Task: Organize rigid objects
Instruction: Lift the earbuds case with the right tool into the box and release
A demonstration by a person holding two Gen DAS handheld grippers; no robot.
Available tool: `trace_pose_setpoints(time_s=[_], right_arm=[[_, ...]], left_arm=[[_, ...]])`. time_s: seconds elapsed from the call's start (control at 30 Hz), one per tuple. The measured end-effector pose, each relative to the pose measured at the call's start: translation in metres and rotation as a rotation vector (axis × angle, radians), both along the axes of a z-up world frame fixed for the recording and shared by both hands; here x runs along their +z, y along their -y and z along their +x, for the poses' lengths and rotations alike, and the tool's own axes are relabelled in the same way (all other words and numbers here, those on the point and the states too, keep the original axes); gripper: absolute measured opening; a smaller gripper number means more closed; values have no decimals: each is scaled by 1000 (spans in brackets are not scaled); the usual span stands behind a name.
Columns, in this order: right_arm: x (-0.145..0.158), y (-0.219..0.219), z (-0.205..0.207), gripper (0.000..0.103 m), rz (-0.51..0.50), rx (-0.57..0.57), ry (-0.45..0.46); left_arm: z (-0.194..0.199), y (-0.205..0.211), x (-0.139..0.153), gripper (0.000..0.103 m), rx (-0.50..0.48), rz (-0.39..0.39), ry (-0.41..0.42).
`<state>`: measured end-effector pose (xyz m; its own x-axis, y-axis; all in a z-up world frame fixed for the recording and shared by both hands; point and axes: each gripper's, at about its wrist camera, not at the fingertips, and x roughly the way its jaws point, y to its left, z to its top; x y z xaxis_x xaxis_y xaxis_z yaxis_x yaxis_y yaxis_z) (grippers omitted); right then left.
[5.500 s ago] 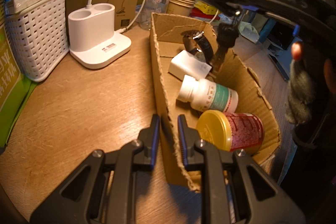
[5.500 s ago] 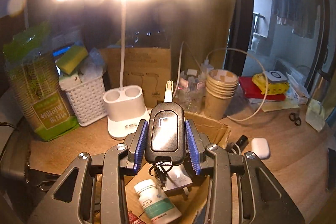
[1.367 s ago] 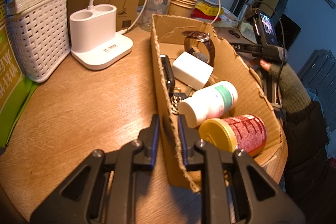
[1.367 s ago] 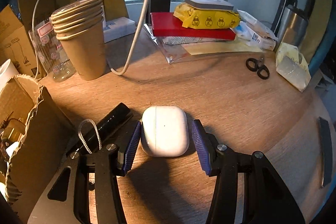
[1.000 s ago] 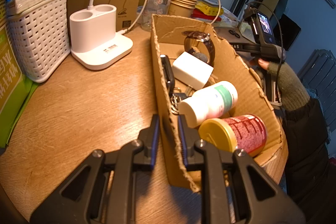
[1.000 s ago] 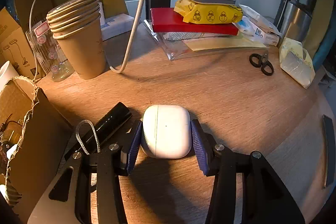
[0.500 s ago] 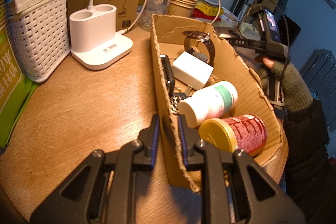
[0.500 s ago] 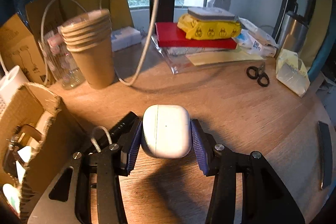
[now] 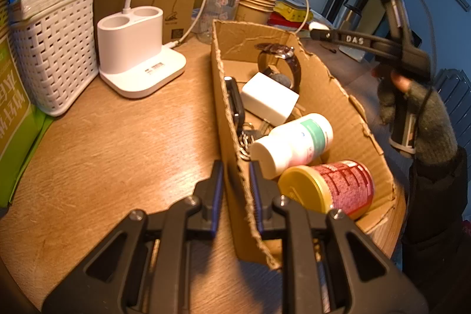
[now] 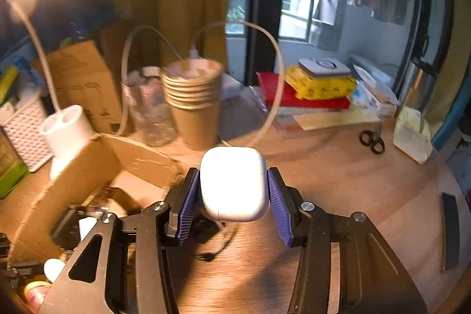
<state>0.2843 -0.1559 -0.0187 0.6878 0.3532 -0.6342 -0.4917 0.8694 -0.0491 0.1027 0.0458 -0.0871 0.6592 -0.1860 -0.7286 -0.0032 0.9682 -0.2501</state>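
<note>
Wooden tabletop (image 10: 338, 181) lies under the right gripper (image 10: 234, 196), which clamps the white earbud case (image 10: 234, 181) just right of the cardboard box (image 9: 338, 96); left gripper (image 9: 235, 190) pinches the box wall; smooth case could slip out short of the box.

White earbud case (image 10: 234, 184); brown cardboard box (image 9: 347, 96); red can (image 9: 338, 187), yellow lid.
</note>
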Motion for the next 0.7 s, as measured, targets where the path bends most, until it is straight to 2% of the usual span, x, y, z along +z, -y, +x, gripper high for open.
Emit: trace_pose_setpoints(time_s=[0.37,0.7], right_arm=[[23,-37,-29,49,-14,112,52],[18,-71,-36,49,-12,205,23]], left_arm=[[0,0,0,19,0,1,0],[0,0,0,19,1,0,0]])
